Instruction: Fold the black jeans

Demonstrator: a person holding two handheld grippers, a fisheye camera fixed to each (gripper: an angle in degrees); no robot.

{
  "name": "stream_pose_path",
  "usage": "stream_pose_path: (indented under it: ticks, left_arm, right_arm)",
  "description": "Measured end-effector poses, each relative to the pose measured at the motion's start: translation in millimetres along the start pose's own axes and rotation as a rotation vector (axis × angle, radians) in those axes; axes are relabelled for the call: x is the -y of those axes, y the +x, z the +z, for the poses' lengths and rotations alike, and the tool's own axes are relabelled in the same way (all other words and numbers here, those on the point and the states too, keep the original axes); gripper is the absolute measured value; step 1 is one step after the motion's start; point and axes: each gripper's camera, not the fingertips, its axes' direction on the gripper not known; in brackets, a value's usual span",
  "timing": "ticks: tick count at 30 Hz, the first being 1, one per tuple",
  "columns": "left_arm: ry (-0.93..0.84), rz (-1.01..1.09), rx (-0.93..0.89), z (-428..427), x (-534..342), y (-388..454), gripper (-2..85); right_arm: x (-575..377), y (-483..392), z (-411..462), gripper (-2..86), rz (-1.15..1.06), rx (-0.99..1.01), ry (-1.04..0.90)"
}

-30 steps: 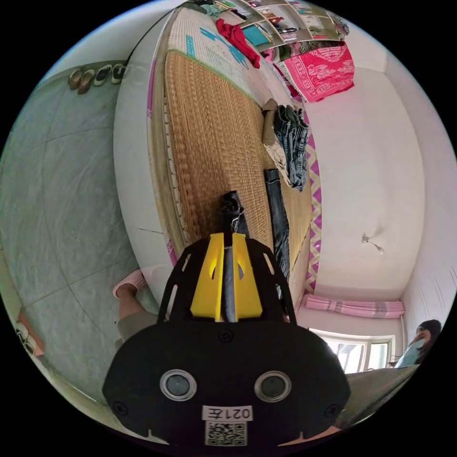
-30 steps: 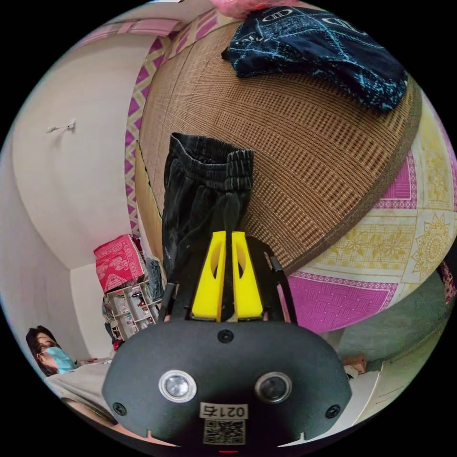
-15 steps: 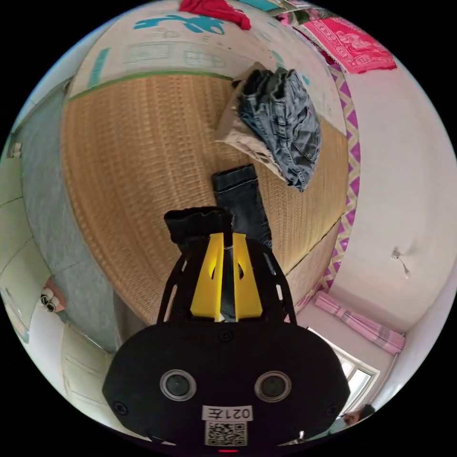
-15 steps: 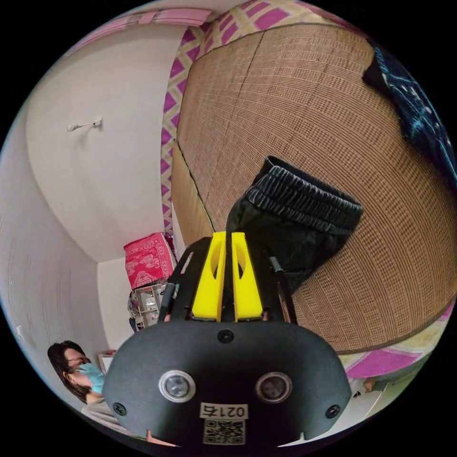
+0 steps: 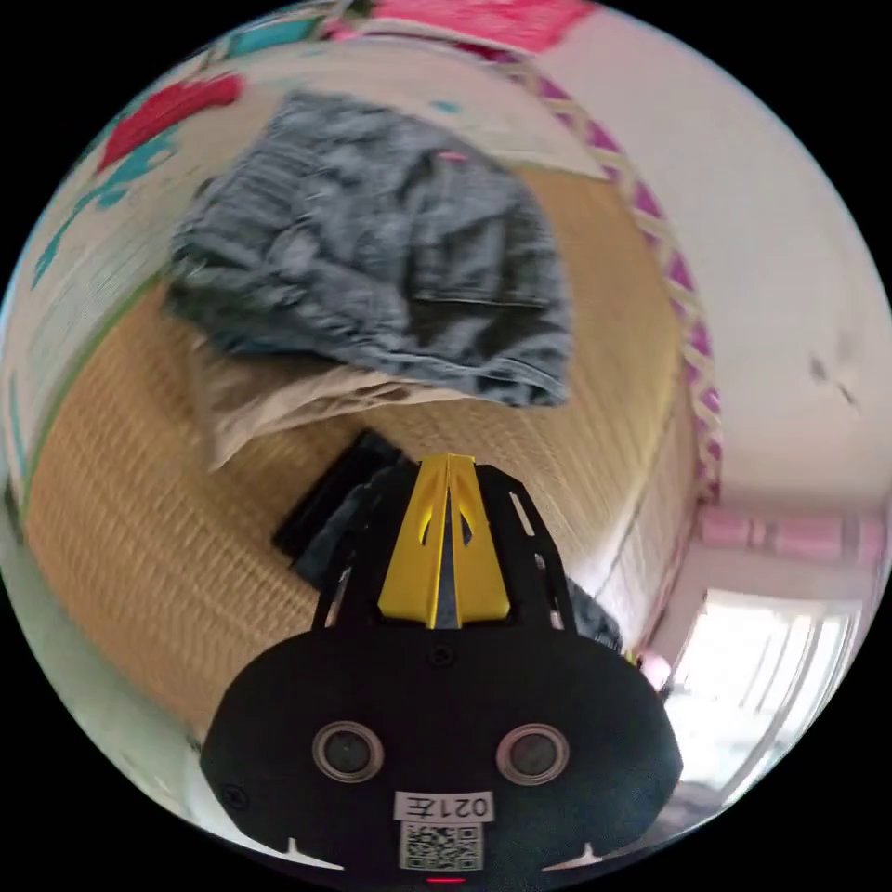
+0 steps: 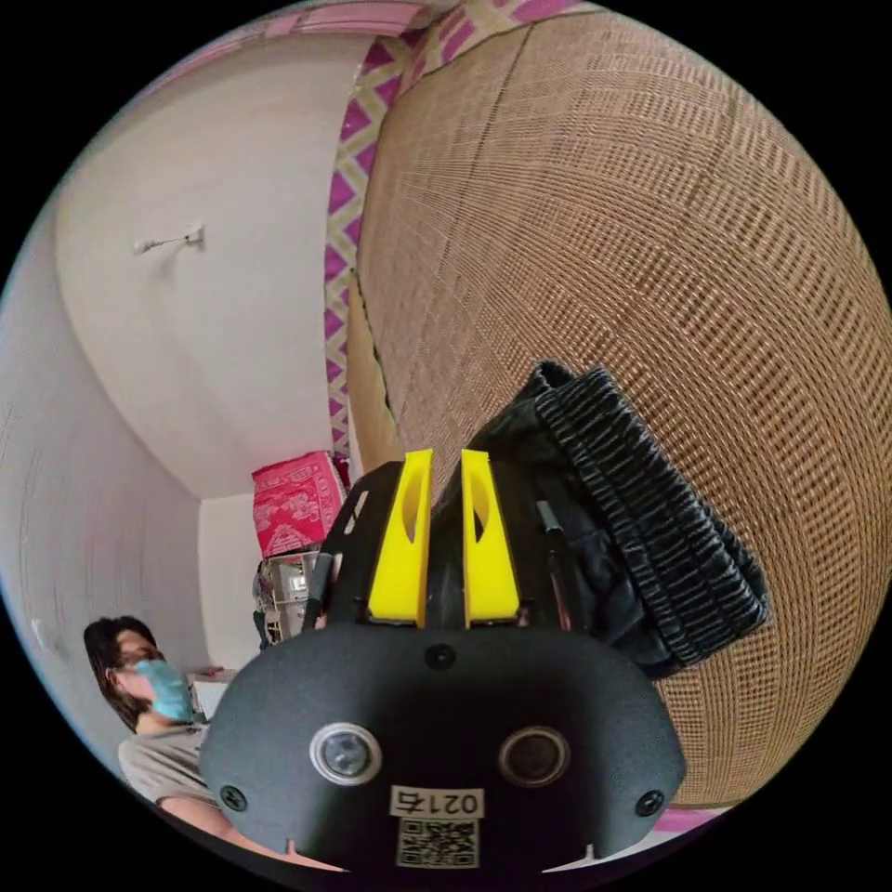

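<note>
Woven straw mat (image 6: 650,214) under everything; blurred grey-blue jeans pile (image 5: 390,251) over a beige garment (image 5: 279,404), just beyond the left gripper (image 5: 448,462), whose jaw tips meet, dark cloth between them. Black jeans (image 6: 641,520) bunched on mat, ribbed waistband running diagonally, beside right gripper (image 6: 434,457); its jaws slightly parted, grip on cloth can't tell.

Blurred grey jeans pile (image 5: 372,251), detail lost

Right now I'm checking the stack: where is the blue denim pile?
In the left gripper view, the blue denim pile lies on the woven mat, atop a beige garment, just beyond the left claw.
</note>
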Motion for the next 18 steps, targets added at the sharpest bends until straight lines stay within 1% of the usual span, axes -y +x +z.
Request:
stream_pose_path:
  ticks: [1,2,3,4,5,6,7,8,9,10,11,12,13,14,15,16,18]
  left_arm:
    - [-0.022,0.063,-0.031,5,-1,8,-1.0]
    - [-0.072,0.179,-0.067,17,-5,24,-0.9]
    - [-0.127,0.285,-0.051,32,-10,44,-0.9]
    - [-0.149,0.337,-0.026,40,-13,54,-0.9]
    - [-0.173,0.466,0.029,55,-21,78,-0.8]
    - [-0.19,0.627,0.068,71,-32,105,-0.8]
    - [-0.207,0.696,0.084,80,-37,117,-0.8]
    - [-0.267,0.816,0.099,102,-48,137,-0.8]
    - [-0.338,0.906,0.095,126,-58,151,-0.8]
    - [-0.378,0.94,0.102,137,-62,155,-0.7]
    - [-0.45,0.976,0.141,161,-68,158,-0.6]
    - [-0.457,0.966,0.158,173,-67,155,-0.6]
    - [-0.434,0.947,0.124,171,-62,151,-0.6]
    - [-0.462,0.825,0.045,173,-45,139,-0.7]
    - [-0.465,0.707,-0.023,172,-33,126,-0.8]
    - [-0.456,0.67,-0.032,171,-30,121,-0.8]
    - [-0.452,0.602,-0.063,162,-26,110,-0.9]
  right_arm:
    - [-7,-13,-3,2.0,-0.062,0.013,-0.037]
    - [-10,-19,-2,1.8,-0.093,0.01,-0.056]
    - [-16,-34,1,1.5,-0.168,-0.025,-0.093]
    - [-22,-52,11,1.7,-0.262,-0.096,-0.145]
    - [-25,-62,17,1.8,-0.317,-0.137,-0.173]
    - [-32,-83,32,1.8,-0.442,-0.227,-0.22]
    - [-40,-104,49,1.7,-0.562,-0.314,-0.251]
    - [-44,-113,58,1.6,-0.615,-0.348,-0.264]
    - [-51,-128,78,1.3,-0.712,-0.407,-0.29]
    - [-59,-141,100,1.0,-0.805,-0.486,-0.321]
    - [-62,-145,111,0.7,-0.846,-0.54,-0.334]
    - [-65,-147,134,0.1,-0.893,-0.675,-0.35]
    - [-63,-142,154,-0.3,-0.891,-0.819,-0.373]
    - [-61,-138,162,-0.4,-0.881,-0.874,-0.392]
    - [-59,-138,170,-0.7,-0.885,-0.887,-0.402]
    - [-56,-146,170,-0.8,-0.892,-0.879,-0.35]
    - [-48,-161,169,-0.9,-0.809,-0.88,-0.349]
